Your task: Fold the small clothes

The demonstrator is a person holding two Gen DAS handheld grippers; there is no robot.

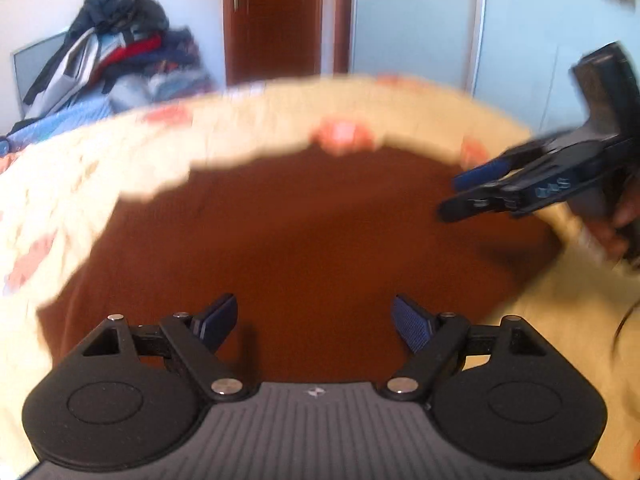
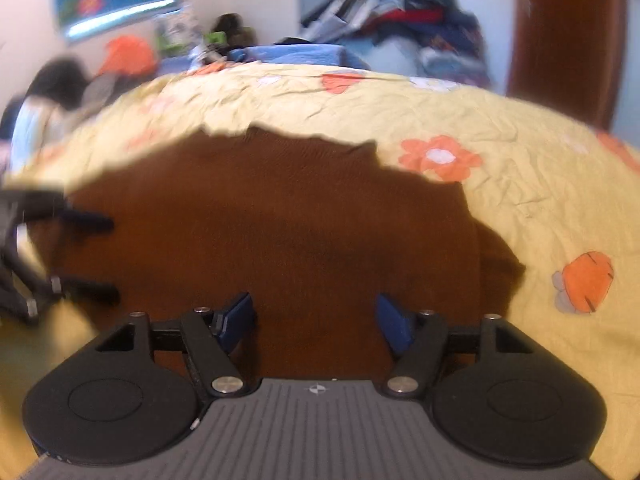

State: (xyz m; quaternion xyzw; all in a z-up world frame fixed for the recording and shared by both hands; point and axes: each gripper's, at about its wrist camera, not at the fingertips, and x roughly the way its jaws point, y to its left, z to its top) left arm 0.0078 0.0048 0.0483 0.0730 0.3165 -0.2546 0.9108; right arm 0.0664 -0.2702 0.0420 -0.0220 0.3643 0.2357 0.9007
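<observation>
From the left wrist, the brown garment (image 1: 304, 232) lies spread on the bed (image 1: 100, 168), and by its broad, irregular outline I judge the folding barely begun, if at all: no crisp folded edge shows, and most of the work looks to be ahead. The left hand-held gripper (image 1: 314, 322) hangs over the near part of the cloth with its blue-padded fingers wide apart and nothing between them. The right hand-held gripper (image 1: 460, 196) reaches in from the right over the garment's far corner; its two fingers look close together, but blur hides whether cloth is pinched (I cannot tell from here). From the right wrist, the same garment (image 2: 280, 220) reads as a soft, matte, finely ribbed knit with a wavy far edge and a flap sticking out at the right. It rests on a crinkled yellow sheet printed with orange flowers (image 2: 440, 158). Here the right hand-held gripper (image 2: 314, 320) shows its fingers clearly parted and empty above the cloth, and the left one (image 2: 108, 256) enters at the left edge. A heap of mixed clothes (image 2: 400, 16) sits behind.
</observation>
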